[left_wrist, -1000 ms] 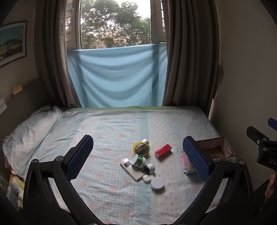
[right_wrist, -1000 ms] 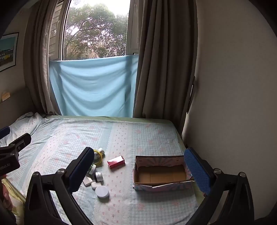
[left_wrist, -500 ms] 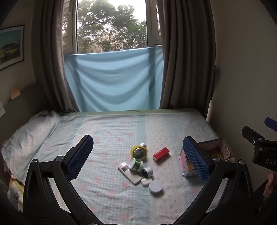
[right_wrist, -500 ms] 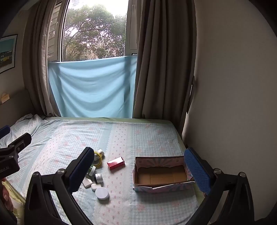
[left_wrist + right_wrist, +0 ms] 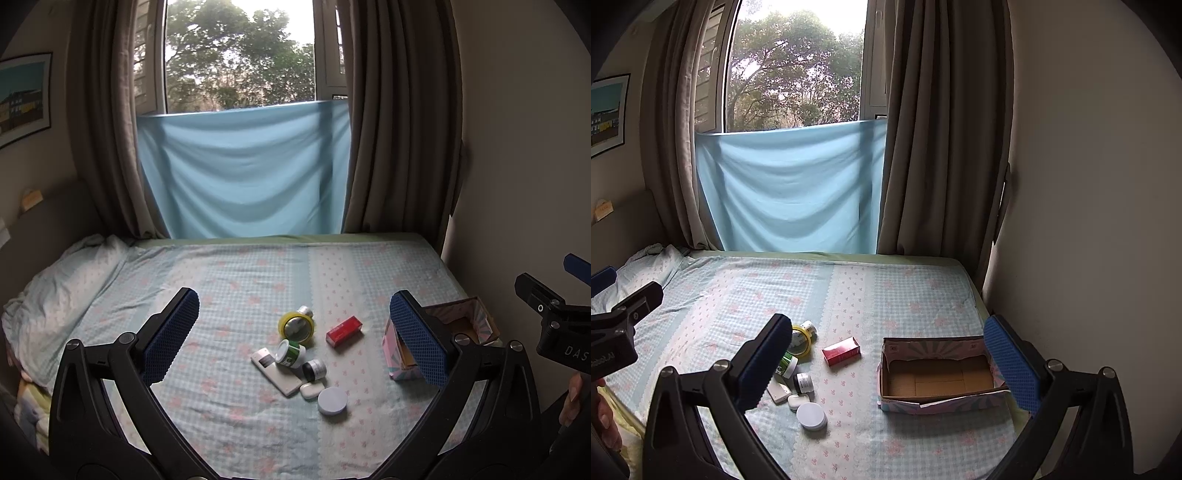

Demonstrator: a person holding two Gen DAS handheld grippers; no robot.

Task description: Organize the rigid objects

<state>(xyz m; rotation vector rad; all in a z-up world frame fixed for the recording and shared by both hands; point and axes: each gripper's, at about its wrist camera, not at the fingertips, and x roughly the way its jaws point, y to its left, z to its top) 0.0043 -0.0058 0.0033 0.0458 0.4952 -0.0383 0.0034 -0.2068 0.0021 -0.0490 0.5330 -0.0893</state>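
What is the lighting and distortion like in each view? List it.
Left wrist view: daylight from the window blows out the sky, the bed is dim and evenly lit, and fisheye bends the curtains. Right wrist view: same backlight, dark rounded corners, and the box stays sharp.

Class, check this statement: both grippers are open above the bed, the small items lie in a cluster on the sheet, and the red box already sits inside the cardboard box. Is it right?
Not quite. The red box lies on the sheet beside the cluster, outside the cardboard box, which is empty in the right wrist view. The rest holds.
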